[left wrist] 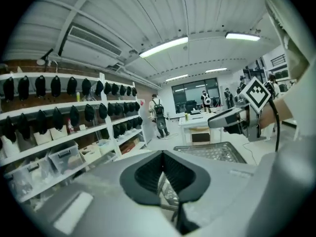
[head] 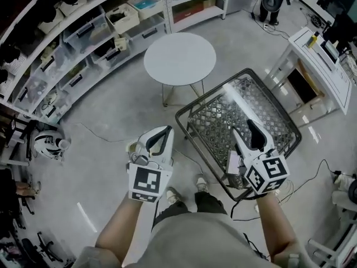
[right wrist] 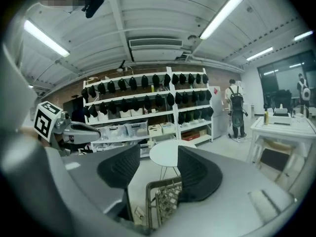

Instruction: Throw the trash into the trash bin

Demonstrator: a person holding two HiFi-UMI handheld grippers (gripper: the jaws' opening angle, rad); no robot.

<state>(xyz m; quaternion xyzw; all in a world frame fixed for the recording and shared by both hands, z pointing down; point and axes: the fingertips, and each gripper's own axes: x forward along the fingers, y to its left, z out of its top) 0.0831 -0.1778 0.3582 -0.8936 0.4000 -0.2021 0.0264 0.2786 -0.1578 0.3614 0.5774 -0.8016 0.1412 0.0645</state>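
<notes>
Two grippers are working out in front of the person, level with each other. The left gripper (left wrist: 163,157) is holding its jaws closed on each other with nothing pinched between the pads. The right gripper (right wrist: 159,154) is holding its jaws well apart and gripping nothing; only things farther off are showing through the gap.

In the head view the right gripper is hanging over the near corner of the wire trash bin (head: 192,106), which is standing on the floor. A pale scrap (head: 231,162) is lying inside that corner, just beside the gripper. I am taking it for the trash, though it is too small to be sure.

Beyond the bin a round white bench (head: 179,58) is standing on thin legs, and behind it shelving (head: 83,38) is carrying storage boxes. Far off, a person with a backpack (left wrist: 158,115) is standing by the desks.

Judgement: the drop is looking done, or as good as done, with open jaws over the bin and the scrap inside it. The next move is calling for drawing the right gripper back clear of the rim (mesh snags easily), then scanning for more trash. None is showing in these views.
</notes>
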